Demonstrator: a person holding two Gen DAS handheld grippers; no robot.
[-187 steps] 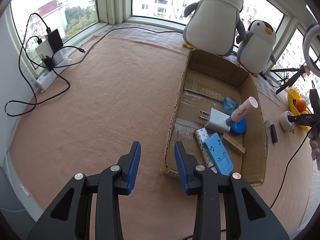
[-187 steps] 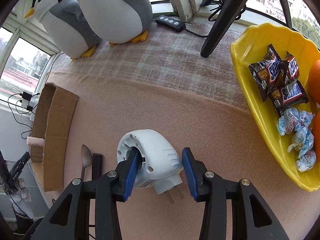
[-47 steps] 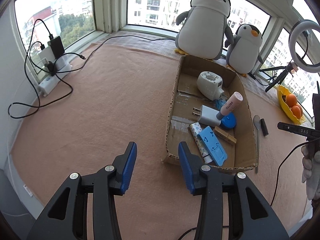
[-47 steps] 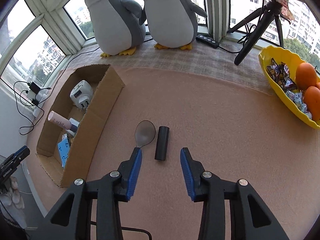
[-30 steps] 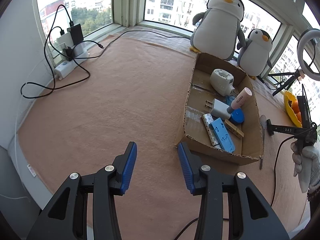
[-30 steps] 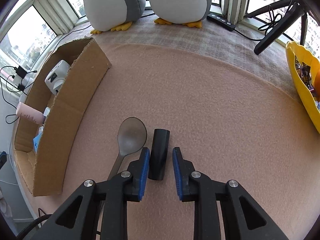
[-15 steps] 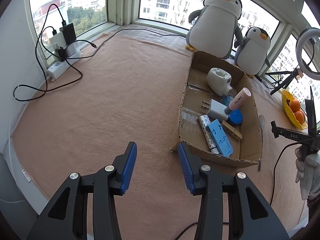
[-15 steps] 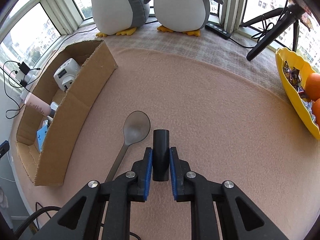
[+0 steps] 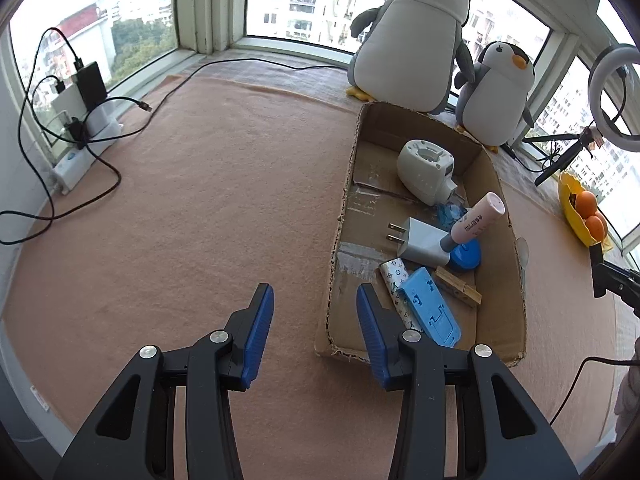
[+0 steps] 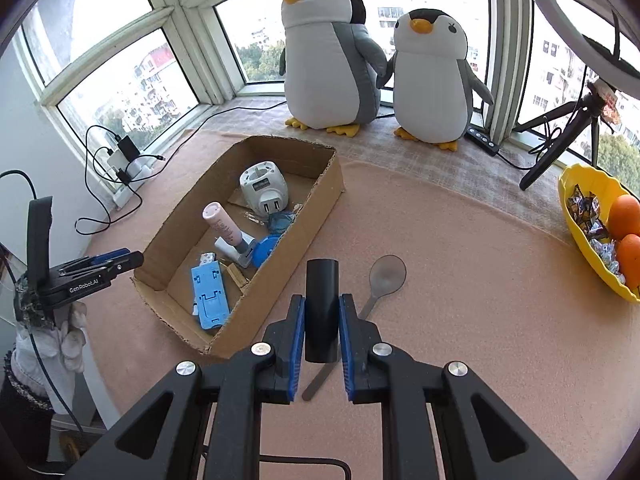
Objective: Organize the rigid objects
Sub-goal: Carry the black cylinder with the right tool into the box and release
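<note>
The left gripper (image 10: 120,258) body reads "GenRobot.AI".

The spoon (image 10: 386,276) lies right of the cardboard box (image 10: 316,216) (two plush penguins (image 10: 328,52) stand behind it).

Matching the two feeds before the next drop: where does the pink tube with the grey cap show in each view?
Left wrist: pink tube, right of centre, leaning over the white charger.
Right wrist: pink tube, left of centre, mid-height.
Shared landmark: the cardboard box holding it.
</note>
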